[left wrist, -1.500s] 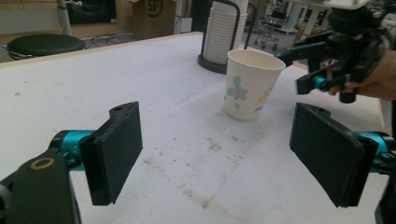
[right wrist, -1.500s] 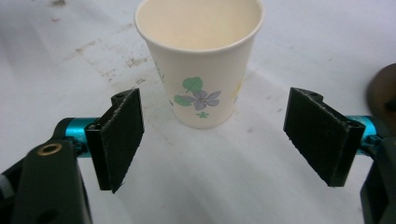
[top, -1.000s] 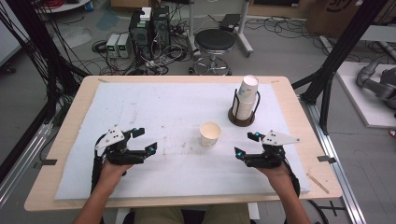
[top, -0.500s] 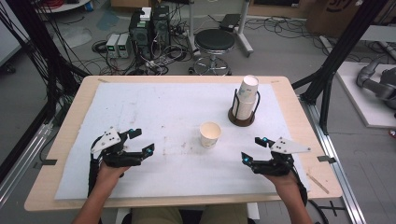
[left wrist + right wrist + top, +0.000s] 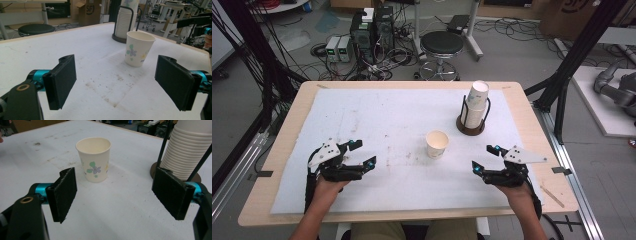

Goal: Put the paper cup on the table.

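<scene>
The single white paper cup (image 5: 437, 144) stands upright and open-mouthed on the white, stained table cover (image 5: 382, 120), between my two grippers and a little beyond them, touched by neither. From above it looks plain cream; my gripper views show a green and purple flower print on its side (image 5: 94, 169). Just behind it a stack of ribbed white paper cups (image 5: 475, 104) sits in a black wire holder on a round dark base (image 5: 471, 127). My left gripper (image 5: 358, 154) holds its flat black padded jaws spread wide over bare cover. My right gripper (image 5: 486, 157) is likewise spread, with nothing between its jaws.
</scene>
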`<state>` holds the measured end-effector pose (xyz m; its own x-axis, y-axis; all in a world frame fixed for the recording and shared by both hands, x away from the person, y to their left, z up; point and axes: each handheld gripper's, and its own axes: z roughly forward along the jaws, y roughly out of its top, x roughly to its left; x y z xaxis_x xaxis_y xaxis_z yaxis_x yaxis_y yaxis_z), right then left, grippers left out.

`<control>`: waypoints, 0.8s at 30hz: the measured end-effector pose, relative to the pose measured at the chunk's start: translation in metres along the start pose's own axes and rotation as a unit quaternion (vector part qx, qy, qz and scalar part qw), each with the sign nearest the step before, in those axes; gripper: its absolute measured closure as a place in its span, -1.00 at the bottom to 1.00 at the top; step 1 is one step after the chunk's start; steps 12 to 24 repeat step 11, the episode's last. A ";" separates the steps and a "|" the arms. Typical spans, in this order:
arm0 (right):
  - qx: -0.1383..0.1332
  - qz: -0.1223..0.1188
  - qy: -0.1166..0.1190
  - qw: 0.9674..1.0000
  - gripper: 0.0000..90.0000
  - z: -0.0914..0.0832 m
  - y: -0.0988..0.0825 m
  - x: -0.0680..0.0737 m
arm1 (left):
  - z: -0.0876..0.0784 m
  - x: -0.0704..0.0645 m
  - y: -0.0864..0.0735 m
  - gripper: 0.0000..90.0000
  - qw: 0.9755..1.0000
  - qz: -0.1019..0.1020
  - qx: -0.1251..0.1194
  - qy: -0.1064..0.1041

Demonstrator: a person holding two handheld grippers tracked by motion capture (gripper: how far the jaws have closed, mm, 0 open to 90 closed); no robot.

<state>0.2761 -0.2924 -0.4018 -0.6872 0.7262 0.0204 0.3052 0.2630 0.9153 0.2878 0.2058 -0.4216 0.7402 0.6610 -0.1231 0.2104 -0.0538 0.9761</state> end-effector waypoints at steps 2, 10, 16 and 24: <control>-0.001 -0.003 -0.001 1.000 -0.54 0.000 0.000 0.000 | 0.000 0.000 0.000 -0.61 1.000 -0.001 -0.001 0.000; 0.003 -0.007 -0.003 1.000 -0.54 0.001 -0.002 -0.003 | 0.000 0.004 -0.001 -0.61 1.000 -0.006 -0.002 0.007; 0.003 -0.006 -0.002 1.000 -0.54 0.002 -0.002 -0.003 | 0.000 0.004 -0.001 -0.61 1.000 -0.007 -0.001 0.007; 0.003 -0.006 -0.002 1.000 -0.54 0.002 -0.002 -0.003 | 0.000 0.004 -0.001 -0.61 1.000 -0.007 -0.001 0.007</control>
